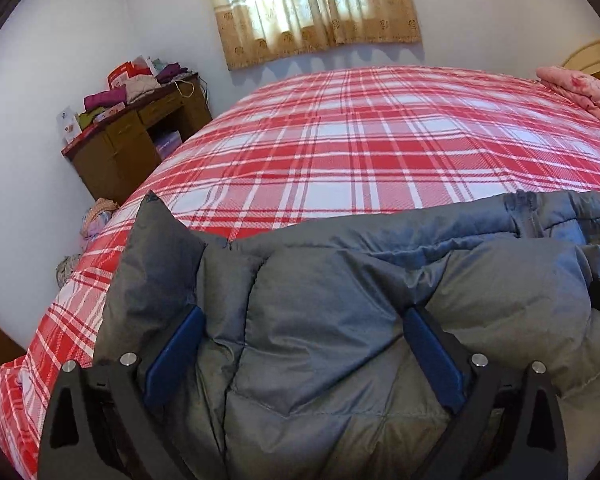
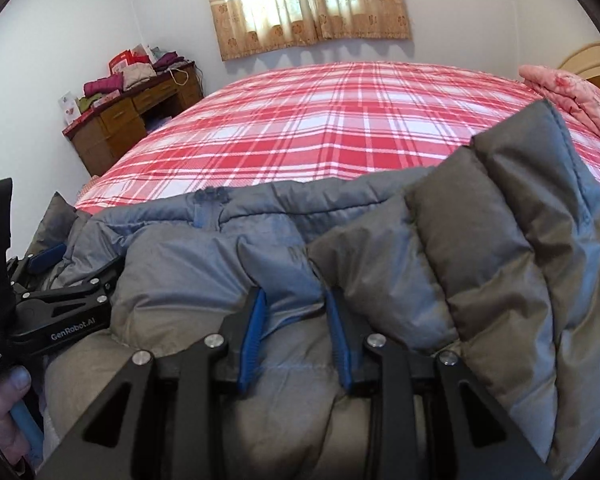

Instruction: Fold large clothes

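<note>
1. Against the near edge of the red-and-white plaid bed cover point(image 1: 340, 128), the grey quilted puffer jacket point(image 1: 340, 320) lies bunched, its thick folds rising right under both my claws.
2. Left gripper point(image 1: 304, 344): jaws stand wide, jacket fabric bulging between the blue pads point(image 1: 176, 356), which do not look to press it. I read nothing as held on this side.
3. Right gripper point(image 2: 296, 336): jaws narrow, pinching a ridge of the jacket between its blue pads point(image 2: 252, 340). Held, as far as I can see.
4. Risk, my guess: with only the right side gripped, a lift would drag the jacket askew and the left half would slump, spoiling the fold. Slick, puffy filling may also squeeze out of the narrow pinch if I pull hard.
5. Risk: a stiff panel of jacket stands upright at the right of the right wrist view; it may flop back and undo the crease.
6. Surroundings, left to right: brown wooden desk point(image 1: 140, 136) piled with folded clothes and boxes, by the wall, well apart; tan patterned curtain point(image 1: 316, 8) over the window behind the bed; pink floral quilt point(image 1: 580, 92) at the far right of the bed.
7. Nothing lies on the plaid surface beyond the jacket; only the jacket's own bulk hinders me.
</note>
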Tool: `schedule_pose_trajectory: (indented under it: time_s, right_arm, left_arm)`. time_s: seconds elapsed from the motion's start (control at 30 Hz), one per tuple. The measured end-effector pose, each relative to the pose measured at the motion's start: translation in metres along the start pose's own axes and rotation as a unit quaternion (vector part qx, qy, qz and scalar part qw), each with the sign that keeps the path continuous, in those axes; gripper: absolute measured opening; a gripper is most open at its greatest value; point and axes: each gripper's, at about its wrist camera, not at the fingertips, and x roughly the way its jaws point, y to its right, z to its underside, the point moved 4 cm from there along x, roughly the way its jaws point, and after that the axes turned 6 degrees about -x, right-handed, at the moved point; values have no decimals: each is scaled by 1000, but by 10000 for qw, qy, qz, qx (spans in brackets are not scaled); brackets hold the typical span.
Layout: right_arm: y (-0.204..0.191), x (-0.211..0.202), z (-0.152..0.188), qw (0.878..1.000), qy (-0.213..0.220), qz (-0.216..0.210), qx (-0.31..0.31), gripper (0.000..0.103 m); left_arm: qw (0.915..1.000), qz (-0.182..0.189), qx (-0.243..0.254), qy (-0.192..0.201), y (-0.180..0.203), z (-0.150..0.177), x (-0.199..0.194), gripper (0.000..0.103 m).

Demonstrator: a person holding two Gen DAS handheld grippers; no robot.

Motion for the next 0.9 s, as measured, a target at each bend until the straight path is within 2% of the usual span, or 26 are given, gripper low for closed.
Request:
schedule_pose_trajectory:
  time_s: [0.6,0.9]
  right_arm:
    - [4,11,3,9998,-203,1,54,34]
    - [1,13,3,9997,-245,95,-20,34]
  left_arm:
    - [9993,-242,225,-184,9,4,13,102]
    - [9993,-246,229,-184,9,5,13,102]
